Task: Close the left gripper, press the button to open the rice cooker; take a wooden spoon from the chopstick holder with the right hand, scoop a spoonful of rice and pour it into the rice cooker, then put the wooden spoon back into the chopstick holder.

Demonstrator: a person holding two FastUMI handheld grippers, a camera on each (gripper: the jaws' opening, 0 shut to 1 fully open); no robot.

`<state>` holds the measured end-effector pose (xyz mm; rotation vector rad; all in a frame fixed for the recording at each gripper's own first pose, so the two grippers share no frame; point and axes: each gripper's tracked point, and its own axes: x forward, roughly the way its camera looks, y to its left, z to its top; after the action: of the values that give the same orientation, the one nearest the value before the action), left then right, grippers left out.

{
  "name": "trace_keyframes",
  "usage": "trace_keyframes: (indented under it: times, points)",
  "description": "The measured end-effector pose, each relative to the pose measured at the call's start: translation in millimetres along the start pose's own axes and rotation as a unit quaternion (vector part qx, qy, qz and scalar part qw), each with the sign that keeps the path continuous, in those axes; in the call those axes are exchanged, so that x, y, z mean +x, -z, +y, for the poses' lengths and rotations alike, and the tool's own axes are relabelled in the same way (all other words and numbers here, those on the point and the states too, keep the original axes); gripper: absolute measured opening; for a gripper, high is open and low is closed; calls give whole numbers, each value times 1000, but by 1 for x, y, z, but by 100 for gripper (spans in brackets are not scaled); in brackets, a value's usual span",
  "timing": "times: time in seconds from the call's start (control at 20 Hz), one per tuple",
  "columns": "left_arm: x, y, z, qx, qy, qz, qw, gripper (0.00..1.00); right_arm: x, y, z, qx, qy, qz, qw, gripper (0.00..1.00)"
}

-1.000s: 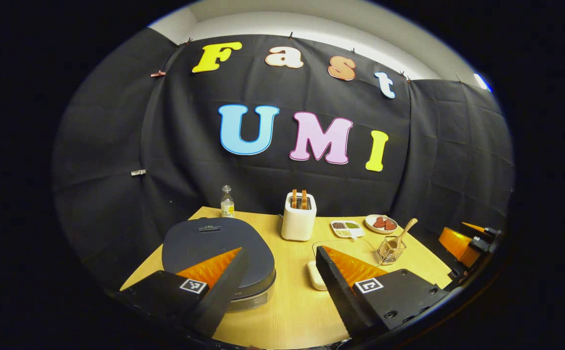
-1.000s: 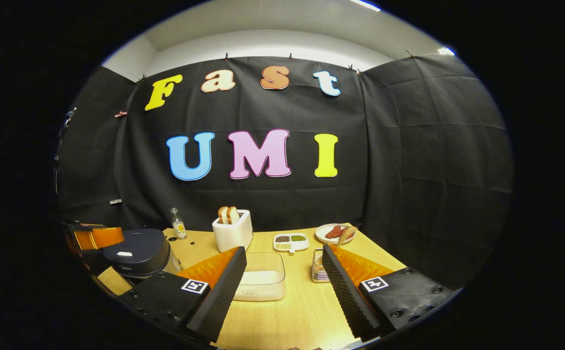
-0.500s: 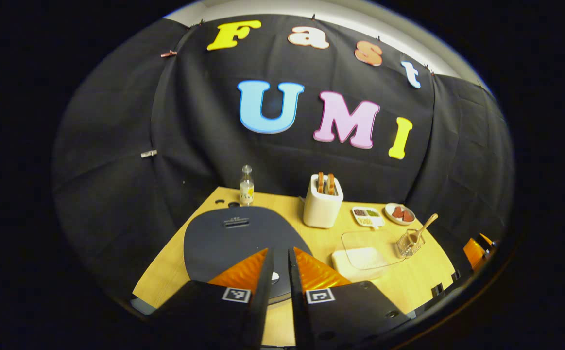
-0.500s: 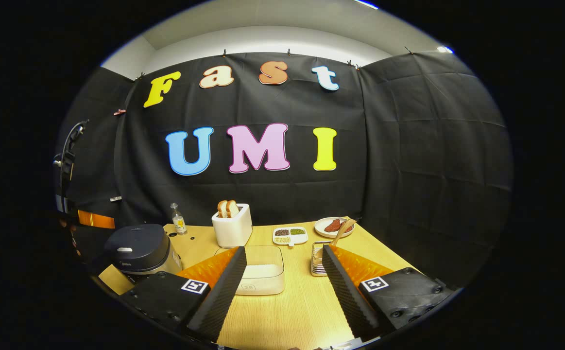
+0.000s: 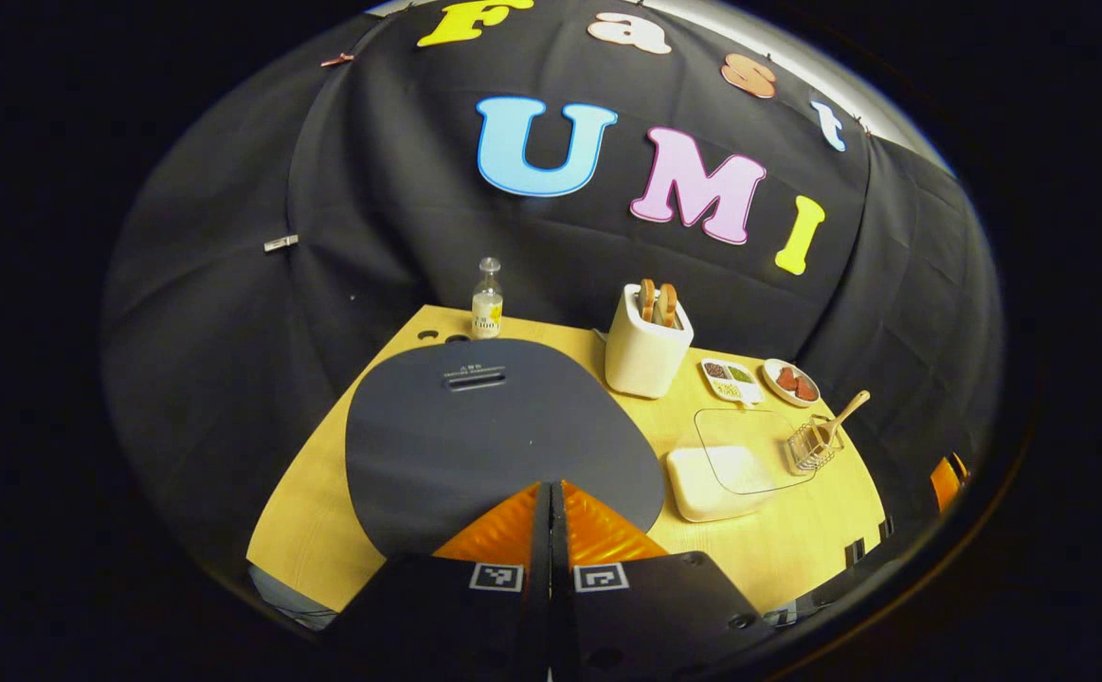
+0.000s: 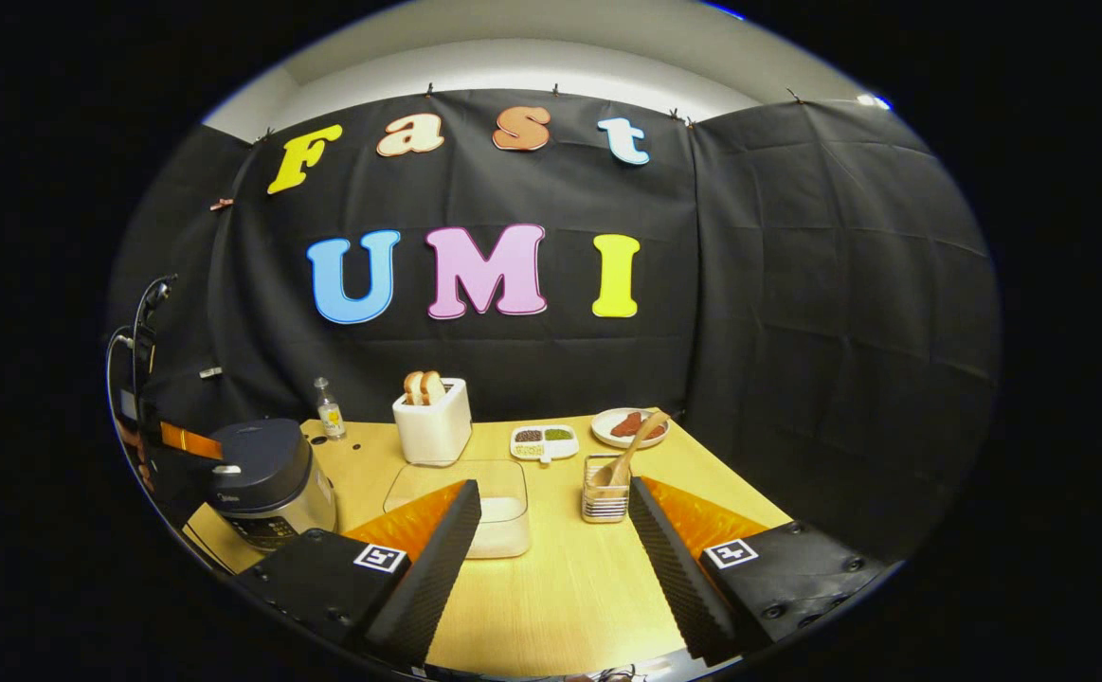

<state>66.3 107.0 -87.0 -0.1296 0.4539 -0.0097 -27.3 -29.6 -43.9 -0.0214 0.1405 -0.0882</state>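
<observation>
The rice cooker [image 5: 475,431] has a dark blue lid, which is down; it also stands at the table's left in the right gripper view [image 6: 266,478]. My left gripper [image 5: 551,493] is shut with nothing in it, its tips over the lid's near edge, hiding the spot beneath. From a wire chopstick holder [image 6: 605,493] [image 5: 811,445] leans a wooden spoon [image 6: 631,445] [image 5: 842,417]. A clear box of rice [image 6: 484,507] [image 5: 726,464] sits mid-table. My right gripper [image 6: 555,493] is open and empty, short of the holder. The left gripper's orange side [image 6: 186,440] shows beside the cooker.
At the back of the wooden table [image 6: 569,587] stand a white toaster [image 6: 432,426] with bread, a small bottle [image 6: 328,409], a divided dish of grains [image 6: 543,439] and a plate [image 6: 626,428] with red pieces. Black cloth walls close in behind and right.
My left gripper has shut from wide open and tilted down over the cooker lid. The right gripper view has risen and drawn back a little, so the holder and spoon show more fully.
</observation>
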Motion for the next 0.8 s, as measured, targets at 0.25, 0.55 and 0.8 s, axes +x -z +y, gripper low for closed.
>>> trace_keyframes:
  times: [0.25,0.55,0.8]
  points:
    - [8,9,2,-19,-5,17,1000,5,-2,12,-8,1,13,26,1000,98]
    - [10,15,1,43,-36,28,998,6,6,19,-2,-7,3,41,999,98]
    - [11,17,1,28,-49,16,998,6,12,21,-1,-14,-13,49,999,98]
